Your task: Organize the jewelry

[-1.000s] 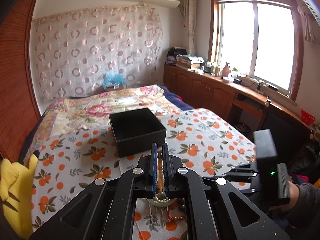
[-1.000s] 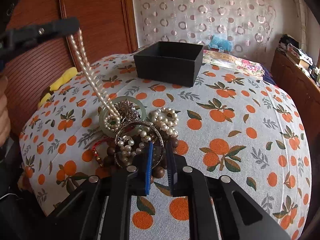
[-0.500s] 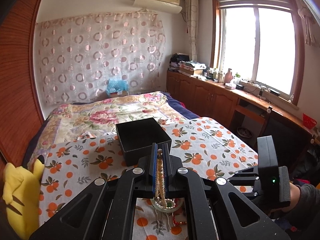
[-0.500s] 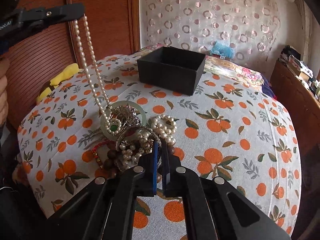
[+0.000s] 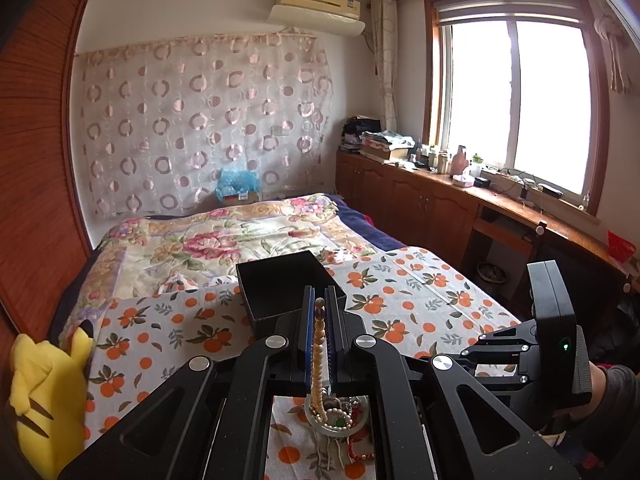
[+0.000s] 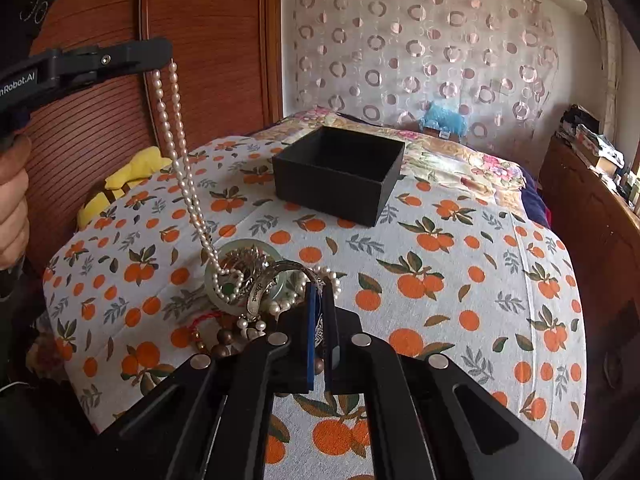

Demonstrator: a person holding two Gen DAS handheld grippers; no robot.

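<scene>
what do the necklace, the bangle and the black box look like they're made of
Necklace: likely pearl or imitation; small cream beads with a soft sheen.
Bangle: looks like silver-toned metal; grey shine, engraved band.
Black box: probably card; matte, thin straight walls.

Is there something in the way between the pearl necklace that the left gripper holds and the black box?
No solid thing stands between them. But the pearl necklace, hanging from the left gripper, still has its lower end lying in the jewelry pile, maybe tangled. The cloth up to the black box is bare.
</scene>
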